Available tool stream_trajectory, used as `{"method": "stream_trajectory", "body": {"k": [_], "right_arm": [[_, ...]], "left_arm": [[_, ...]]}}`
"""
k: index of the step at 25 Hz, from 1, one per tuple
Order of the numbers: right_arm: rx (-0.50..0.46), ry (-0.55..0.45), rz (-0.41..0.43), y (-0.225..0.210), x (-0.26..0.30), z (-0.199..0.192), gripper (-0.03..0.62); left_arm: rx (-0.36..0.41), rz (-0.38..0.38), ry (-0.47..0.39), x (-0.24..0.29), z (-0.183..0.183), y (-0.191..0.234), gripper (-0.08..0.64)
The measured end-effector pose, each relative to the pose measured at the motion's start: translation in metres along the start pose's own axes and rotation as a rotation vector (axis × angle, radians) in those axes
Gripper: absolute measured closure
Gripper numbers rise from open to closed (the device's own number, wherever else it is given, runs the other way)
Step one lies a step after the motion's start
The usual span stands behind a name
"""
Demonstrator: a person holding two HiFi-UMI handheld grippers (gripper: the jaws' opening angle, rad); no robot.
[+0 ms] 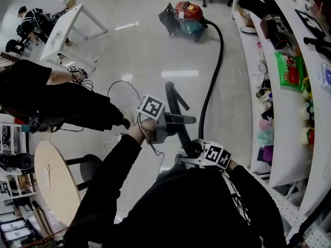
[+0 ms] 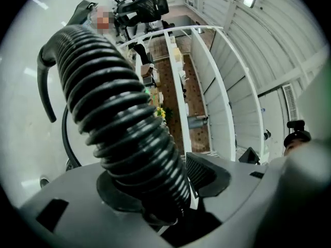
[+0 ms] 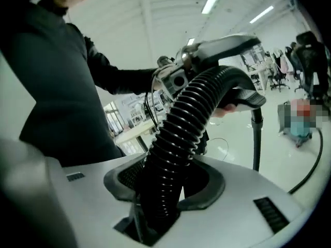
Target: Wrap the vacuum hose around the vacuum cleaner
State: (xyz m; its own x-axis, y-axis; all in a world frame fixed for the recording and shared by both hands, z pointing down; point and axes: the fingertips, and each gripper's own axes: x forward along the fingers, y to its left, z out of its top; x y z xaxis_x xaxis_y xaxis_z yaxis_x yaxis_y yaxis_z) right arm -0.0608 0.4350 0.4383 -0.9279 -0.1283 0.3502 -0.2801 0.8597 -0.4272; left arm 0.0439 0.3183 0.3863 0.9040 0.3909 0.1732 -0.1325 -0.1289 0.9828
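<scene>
The vacuum hose is being held up in front of the person's chest, with its near end bent back between both grippers. From there it is trailing across the pale floor to the red-and-teal vacuum cleaner, which is standing well apart at the far side, near the white shelving on the right. The right gripper is being held nearest the body, and its tongs are being pressed onto the ribbed hose, pinching it from both sides. The left gripper is being held just beyond it on the same stretch. Its tongs are being held spread around the hose, with one pad touching and the other's ribbed face showing just clear. A second person in black is being noted at the left, beside a round table.
</scene>
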Motion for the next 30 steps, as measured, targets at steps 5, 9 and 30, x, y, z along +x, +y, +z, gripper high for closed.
{"method": "stream_trajectory", "body": {"k": [5,9,30], "right_arm": [[0.15,-0.123,0.153,-0.006,-0.054,0.009,0.427],[0.282,-0.187,0.159,-0.03,-0.078,0.015,0.428],[0.957,-0.905,-0.12,-0.283,-0.115,0.168,0.428]], "left_arm": [[-0.098,-0.117,-0.07,-0.026,0.009,0.002,0.288],[0.125,0.068,-0.092,-0.032,-0.008,0.027,0.288],[0.994,0.544,0.118,0.02,0.039,0.109,0.411]]}}
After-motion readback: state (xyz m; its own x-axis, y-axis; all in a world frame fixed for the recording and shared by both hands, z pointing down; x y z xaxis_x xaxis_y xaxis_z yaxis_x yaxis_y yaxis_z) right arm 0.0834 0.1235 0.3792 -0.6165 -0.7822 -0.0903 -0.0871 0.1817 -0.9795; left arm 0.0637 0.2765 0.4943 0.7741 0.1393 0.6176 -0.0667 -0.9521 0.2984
